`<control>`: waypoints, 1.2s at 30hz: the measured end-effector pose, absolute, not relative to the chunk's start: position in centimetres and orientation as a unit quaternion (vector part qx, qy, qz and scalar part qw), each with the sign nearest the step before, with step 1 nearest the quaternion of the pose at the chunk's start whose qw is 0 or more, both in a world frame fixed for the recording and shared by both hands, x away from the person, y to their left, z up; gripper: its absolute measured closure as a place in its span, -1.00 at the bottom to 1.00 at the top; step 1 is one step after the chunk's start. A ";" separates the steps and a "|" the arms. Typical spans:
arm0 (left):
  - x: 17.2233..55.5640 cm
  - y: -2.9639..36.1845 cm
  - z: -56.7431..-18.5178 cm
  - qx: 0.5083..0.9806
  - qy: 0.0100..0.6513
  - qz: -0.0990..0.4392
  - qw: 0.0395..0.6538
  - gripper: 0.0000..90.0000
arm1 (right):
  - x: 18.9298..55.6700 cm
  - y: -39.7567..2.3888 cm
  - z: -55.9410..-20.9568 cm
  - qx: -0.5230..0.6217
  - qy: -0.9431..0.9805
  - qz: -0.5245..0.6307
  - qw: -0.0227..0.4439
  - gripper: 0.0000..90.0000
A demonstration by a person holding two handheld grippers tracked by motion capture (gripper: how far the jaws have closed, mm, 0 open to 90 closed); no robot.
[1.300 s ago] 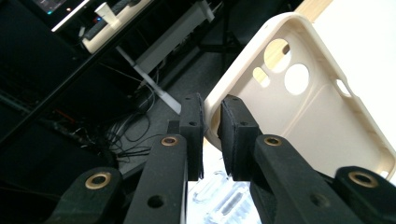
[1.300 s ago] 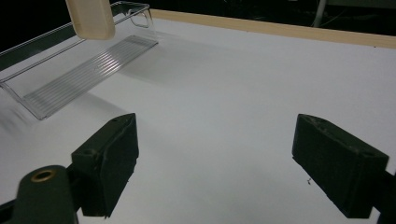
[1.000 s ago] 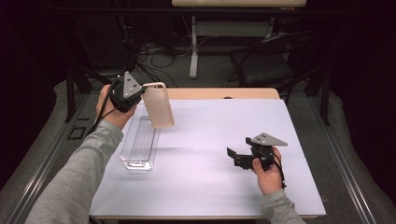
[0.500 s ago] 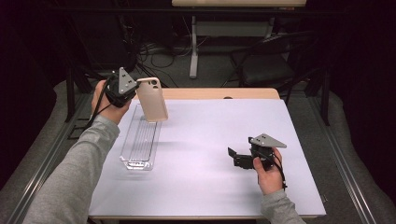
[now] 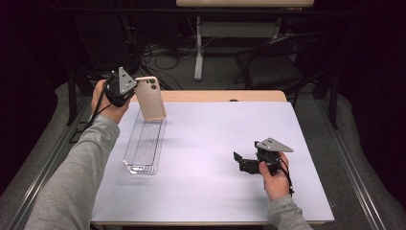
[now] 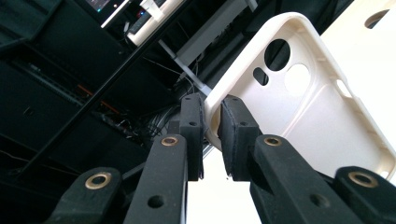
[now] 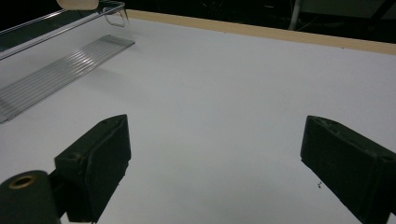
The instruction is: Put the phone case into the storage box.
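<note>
high view: left hand-held gripper [image 5: 135,90] raised, tilted.

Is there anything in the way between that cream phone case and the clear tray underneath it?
Nothing visible. The left gripper holds the phone case by its edge above the far end of the clear tray, which looks empty. The right gripper sits well off to the side on the table.

The soft moulded phone case [image 5: 150,98] is cream. The ribbed clear plastic tray [image 5: 142,146] lies on a white tabletop [image 5: 215,143] edged with pale wood. Both claws are black.
</note>
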State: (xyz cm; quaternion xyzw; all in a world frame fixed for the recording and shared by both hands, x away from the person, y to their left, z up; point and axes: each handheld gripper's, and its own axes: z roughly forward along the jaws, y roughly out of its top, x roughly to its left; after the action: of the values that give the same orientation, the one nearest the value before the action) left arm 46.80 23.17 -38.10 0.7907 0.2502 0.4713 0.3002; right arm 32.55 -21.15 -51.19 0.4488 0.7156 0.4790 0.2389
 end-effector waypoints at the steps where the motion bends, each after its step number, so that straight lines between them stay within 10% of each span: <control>1: 46.9 23.2 -38.2 0.791 0.250 0.471 0.299 0.78 | 32.5 -21.1 -51.2 0.448 0.716 0.479 0.240 -0.82; 36: 49.6 24.1 -40.9 0.785 0.220 0.503 0.287 0.78 | 32.6 -21.3 -51.5 0.450 0.714 0.478 0.243 -0.82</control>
State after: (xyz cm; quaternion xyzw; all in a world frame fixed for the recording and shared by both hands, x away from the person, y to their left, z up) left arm 49.64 24.10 -40.89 0.7850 0.2195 0.5030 0.2872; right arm 32.62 -21.28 -51.47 0.4501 0.7141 0.4778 0.2432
